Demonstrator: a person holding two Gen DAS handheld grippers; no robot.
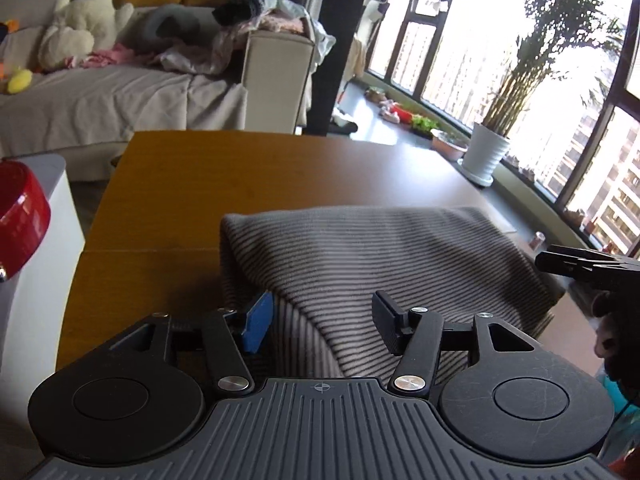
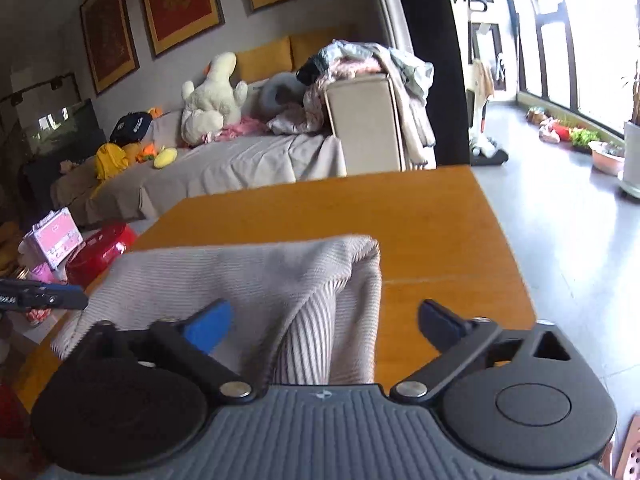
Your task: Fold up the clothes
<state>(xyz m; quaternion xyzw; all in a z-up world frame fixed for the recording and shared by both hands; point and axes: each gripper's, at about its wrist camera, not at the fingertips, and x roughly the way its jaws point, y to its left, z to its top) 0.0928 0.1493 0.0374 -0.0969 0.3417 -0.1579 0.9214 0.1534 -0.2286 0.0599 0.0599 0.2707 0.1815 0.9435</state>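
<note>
Our left gripper (image 1: 324, 322) stands released at six o'clock over the striped garment (image 1: 384, 264), folded on the wooden table (image 1: 192, 184); our right gripper (image 2: 324, 326) gapes too. We should back off level, sparing the fold. Only the right view shows framed pictures (image 2: 176, 0).

Wooden bench (image 1: 168, 184), orange-brown top, seam running across surface near front. Grey striped garment (image 1: 380, 256) lies directly on bench, folded into thick bundle with rounded fold edge toward far side. Garment sits at near part of bench; far half bare. In right wrist view same garment (image 2: 240, 276) covers left front of bench (image 2: 420, 232).
</note>
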